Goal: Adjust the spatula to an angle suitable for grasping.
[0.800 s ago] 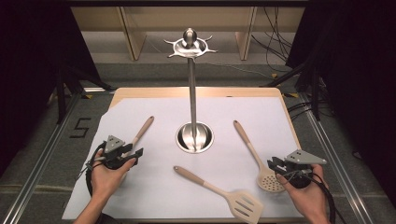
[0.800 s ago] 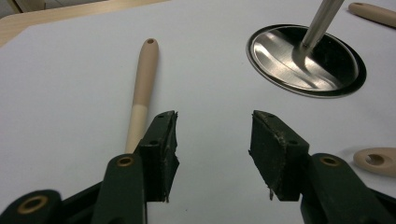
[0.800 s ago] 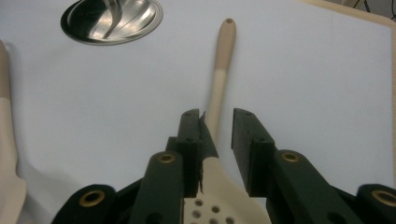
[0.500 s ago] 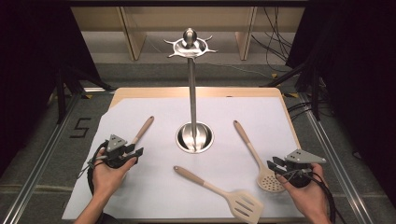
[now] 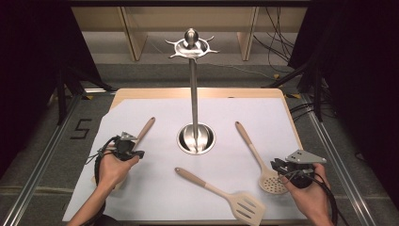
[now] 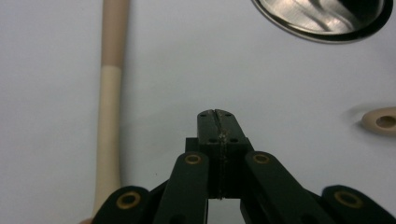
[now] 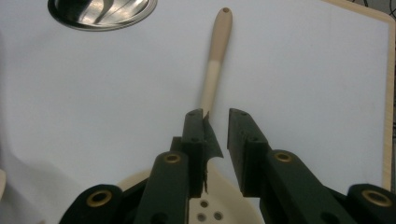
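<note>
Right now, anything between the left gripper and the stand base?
No. In the high view, bare white sheet separates the left gripper from the stand base.

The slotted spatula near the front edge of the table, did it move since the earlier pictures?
No. In the high view the slotted spatula lies at the same angle, its handle tip equally near the stand's round base, its head beside the perforated spoon.
</note>
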The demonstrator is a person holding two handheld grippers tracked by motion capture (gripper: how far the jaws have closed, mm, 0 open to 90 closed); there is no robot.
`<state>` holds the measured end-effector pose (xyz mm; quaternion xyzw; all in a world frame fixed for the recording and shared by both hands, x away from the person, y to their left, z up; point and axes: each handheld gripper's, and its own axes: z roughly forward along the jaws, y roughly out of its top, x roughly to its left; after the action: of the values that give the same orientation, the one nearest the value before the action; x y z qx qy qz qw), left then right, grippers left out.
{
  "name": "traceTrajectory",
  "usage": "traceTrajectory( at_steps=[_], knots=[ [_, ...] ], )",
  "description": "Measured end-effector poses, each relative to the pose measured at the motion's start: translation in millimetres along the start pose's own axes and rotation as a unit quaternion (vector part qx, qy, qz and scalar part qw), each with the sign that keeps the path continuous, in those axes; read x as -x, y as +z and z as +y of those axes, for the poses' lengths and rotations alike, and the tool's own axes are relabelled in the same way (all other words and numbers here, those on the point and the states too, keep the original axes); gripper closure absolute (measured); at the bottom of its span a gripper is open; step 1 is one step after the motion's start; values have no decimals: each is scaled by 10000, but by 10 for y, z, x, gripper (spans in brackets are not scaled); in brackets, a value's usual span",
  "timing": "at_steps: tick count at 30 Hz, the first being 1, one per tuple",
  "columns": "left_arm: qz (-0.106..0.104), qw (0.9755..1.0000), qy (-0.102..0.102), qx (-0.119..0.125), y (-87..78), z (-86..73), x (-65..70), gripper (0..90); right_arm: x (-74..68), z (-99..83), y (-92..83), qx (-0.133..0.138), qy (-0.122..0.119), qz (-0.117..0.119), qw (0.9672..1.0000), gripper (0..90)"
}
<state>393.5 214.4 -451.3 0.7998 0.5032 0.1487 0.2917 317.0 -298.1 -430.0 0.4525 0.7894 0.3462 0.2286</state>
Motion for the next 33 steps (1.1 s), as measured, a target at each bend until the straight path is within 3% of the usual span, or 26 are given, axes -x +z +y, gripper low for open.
traceTrajectory(
  at_steps=[1,3,4,5,6,11,14,15,18,20,23,24,31,33],
  knots=[
    [0,10000,0,0,0,0,0,893,0,0,0,0,0,0,10000,773],
    [19,9997,37,-243,60,49,-23,893,4,-2,19,35,-30,-12,10000,771],
    [48,9998,10,-193,90,47,-23,893,13,-8,30,66,-127,-50,9999,770],
    [-12,9993,0,-380,96,58,-35,893,5,-10,36,44,-85,9,10000,768],
    [-2,9988,115,-475,107,55,-45,894,4,-10,37,33,-96,8,9999,766],
    [60,9971,138,-750,110,20,-66,894,-1,-13,35,6,0,22,10000,756],
    [211,9960,-11,-868,95,-61,-120,895,4,-7,29,-3,26,43,10000,754],
    [211,9960,-11,-868,95,-61,-120,895,13,-6,27,40,-49,-17,10000,753],
    [235,9944,-111,-1029,102,-150,-143,895,2,-5,24,41,-2,0,10000,750],
    [195,9945,-131,-1022,102,-170,-158,895,-1,-5,27,23,15,34,10000,749],
    [260,9931,27,-1141,87,-172,-163,895,2,-12,36,17,-72,56,10000,746],
    [372,9914,97,-1250,60,-187,-166,895,-9,-5,22,-29,63,71,10000,746],
    [493,9896,107,-1349,-17,-243,-161,894,9,-7,13,-29,60,46,10000,747],
    [554,9866,215,-1520,-18,-228,-154,893,7,-2,11,70,-66,93,9999,750]
  ],
)
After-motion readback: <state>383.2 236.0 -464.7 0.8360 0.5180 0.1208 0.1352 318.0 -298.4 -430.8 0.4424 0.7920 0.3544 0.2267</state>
